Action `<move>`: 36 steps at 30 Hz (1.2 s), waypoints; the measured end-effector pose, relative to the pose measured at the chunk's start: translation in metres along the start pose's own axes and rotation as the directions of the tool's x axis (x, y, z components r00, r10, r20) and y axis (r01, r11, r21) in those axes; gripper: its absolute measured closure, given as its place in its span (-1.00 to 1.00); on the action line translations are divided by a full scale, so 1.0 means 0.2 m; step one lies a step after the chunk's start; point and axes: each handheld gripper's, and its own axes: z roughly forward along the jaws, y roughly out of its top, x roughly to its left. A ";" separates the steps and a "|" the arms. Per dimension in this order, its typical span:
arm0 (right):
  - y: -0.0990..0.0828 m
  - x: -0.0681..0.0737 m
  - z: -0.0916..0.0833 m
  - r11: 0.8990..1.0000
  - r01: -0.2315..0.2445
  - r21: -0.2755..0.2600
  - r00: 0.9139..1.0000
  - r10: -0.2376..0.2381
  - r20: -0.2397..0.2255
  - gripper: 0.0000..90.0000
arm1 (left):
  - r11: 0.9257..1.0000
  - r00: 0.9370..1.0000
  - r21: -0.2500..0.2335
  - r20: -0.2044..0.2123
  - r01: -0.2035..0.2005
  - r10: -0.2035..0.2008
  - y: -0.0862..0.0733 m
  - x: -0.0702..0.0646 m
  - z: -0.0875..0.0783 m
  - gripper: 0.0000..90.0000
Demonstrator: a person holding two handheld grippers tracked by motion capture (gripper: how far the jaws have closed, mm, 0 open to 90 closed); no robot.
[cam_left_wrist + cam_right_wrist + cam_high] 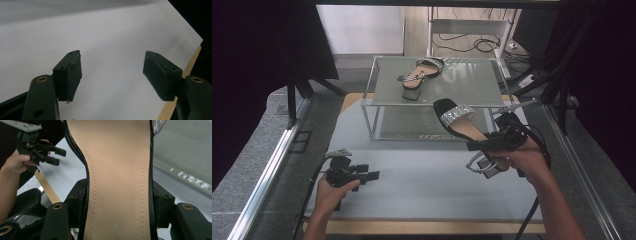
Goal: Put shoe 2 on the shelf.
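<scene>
A black heeled sandal (455, 119) with a glittering toe strap hangs in the air in front of the rack. My right gripper (493, 145) is shut on its heel end. In the right gripper view the tan insole (117, 170) runs up between the two jaws, which press on its black edges. A matching sandal (420, 75) lies on the top shelf of the rack (371, 82). My left gripper (364, 176) rests low at the front left of the table, open. In its own view my left gripper (112, 65) has nothing but the white mat between its pads.
The two-level glass rack stands at the back middle of the white mat (427, 185). The mat's wooden border (190, 67) runs along the table front. Metal rails (277, 155) flank the table. A chair and cables (472, 40) lie beyond the rack.
</scene>
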 end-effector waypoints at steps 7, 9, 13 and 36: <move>0.10 -0.02 -0.01 1.000 -0.022 -0.020 1.000 0.022 0.008 -0.08 | 1.000 1.000 0.005 -0.001 -0.001 0.001 0.00 0.00 0.00 -0.30; 0.11 -0.02 -0.01 0.999 -0.025 -0.021 1.000 0.025 0.011 -0.08 | 1.000 1.000 0.007 -0.002 0.000 0.000 0.00 0.00 0.00 -0.30; 0.15 -0.04 -0.02 0.999 -0.033 -0.022 0.999 0.033 0.020 -0.08 | 1.000 1.000 0.001 -0.001 -0.004 0.004 0.01 -0.02 -0.01 -0.30; 0.35 -0.15 -0.03 0.993 -0.114 -0.025 0.988 0.116 0.101 -0.08 | 1.000 1.000 -0.011 0.004 -0.017 0.017 0.01 -0.03 -0.01 -0.27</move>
